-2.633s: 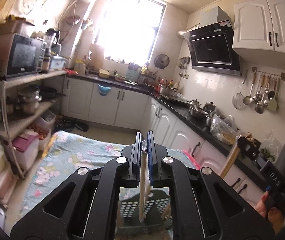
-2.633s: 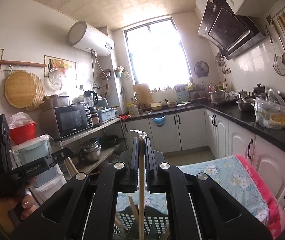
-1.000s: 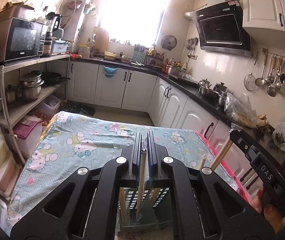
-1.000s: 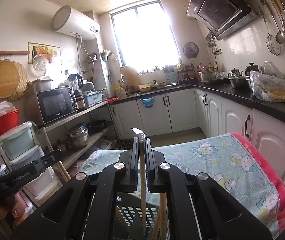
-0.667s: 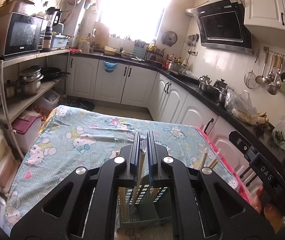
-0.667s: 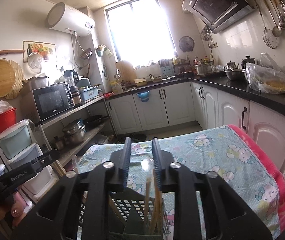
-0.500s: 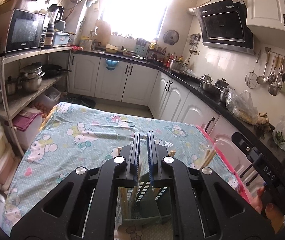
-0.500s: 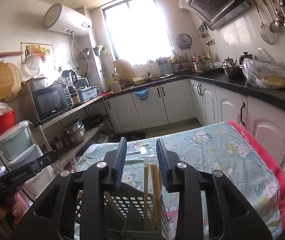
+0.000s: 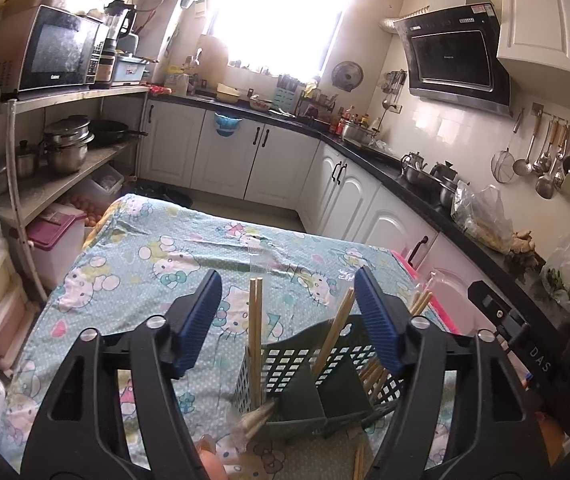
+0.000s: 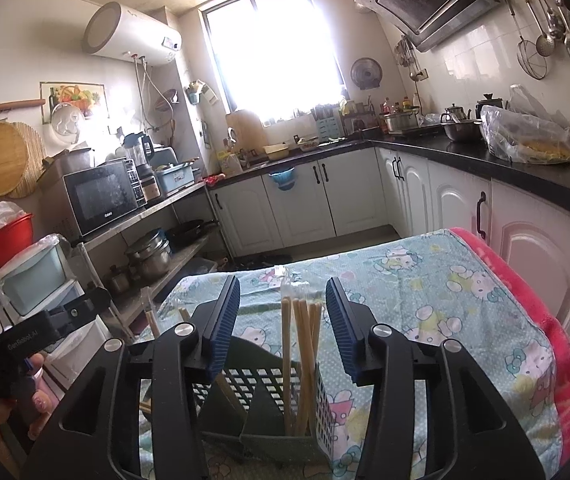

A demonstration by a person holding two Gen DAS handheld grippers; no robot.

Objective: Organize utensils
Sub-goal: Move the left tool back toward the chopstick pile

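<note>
**Nearly there: chopsticks in the basket, both grippers let go**

Now, on the left, the left gripper (image 9: pixel 285 322) stands with its jaws wide; they have just been opening, and nothing is pressed between the blue pads. A wrapped pair of chopsticks (image 9: pixel 255 332) stands upright in the near-left compartment of the dark green basket (image 9: pixel 285 360), free of the jaws. More chopsticks (image 9: pixel 335 332) lean in the compartments further right.

To the right, the right gripper (image 10: pixel 283 322) has its jaws partly apart; they too have just been opening. A bundle of chopsticks (image 10: pixel 301 356) stands in the right-hand compartment of the basket (image 10: pixel 245 384), between the pads but not touched by them.

The basket sits on the surface covered by a cartoon-print cloth (image 9: pixel 157 264). Judging from this, the sorting is mostly done. A few sticks seem to lie on the cloth by the basket's near edge (image 9: pixel 359 460), though that corner is too hidden to be sure; those may be what is left.
</note>
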